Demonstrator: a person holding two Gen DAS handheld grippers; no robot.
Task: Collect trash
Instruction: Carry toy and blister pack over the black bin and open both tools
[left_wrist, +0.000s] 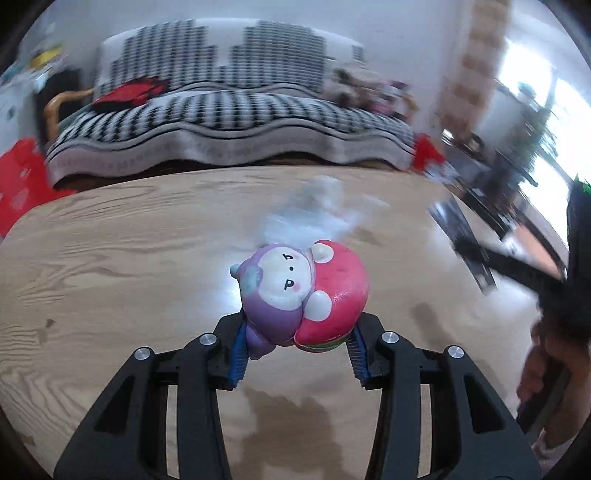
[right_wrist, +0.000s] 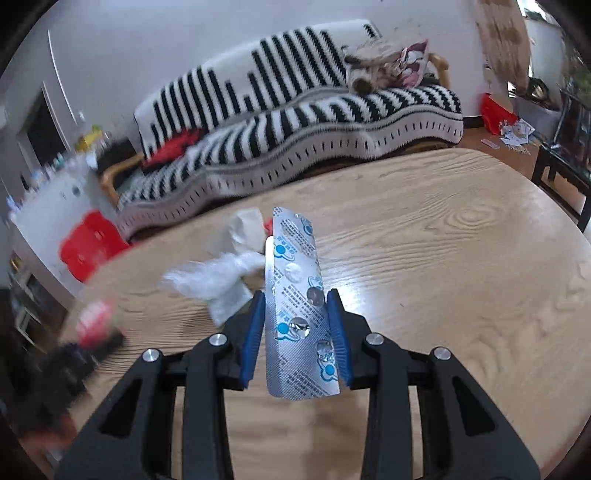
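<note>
Hovering above the table (right_wrist: 443, 258), left gripper (left_wrist: 295, 332) clamps toy (left_wrist: 299, 295), right gripper (right_wrist: 297, 325) blister pack (right_wrist: 295, 295).

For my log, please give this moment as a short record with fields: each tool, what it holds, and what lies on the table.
left tool: shut on mushroom toy
right tool: shut on blister pack, pockets look pressed out
table: wooden, bears crumpled plastic wrap and tissue
background: striped sofa

Above the worktop (right_wrist: 443, 266): blister pack (right_wrist: 297, 295) between right claw (right_wrist: 297, 321) fingers, crumpled wrappers (right_wrist: 221, 277) just left; sofa (right_wrist: 295, 122) behind; toy (left_wrist: 301, 295) in left claw (left_wrist: 299, 343).
</note>
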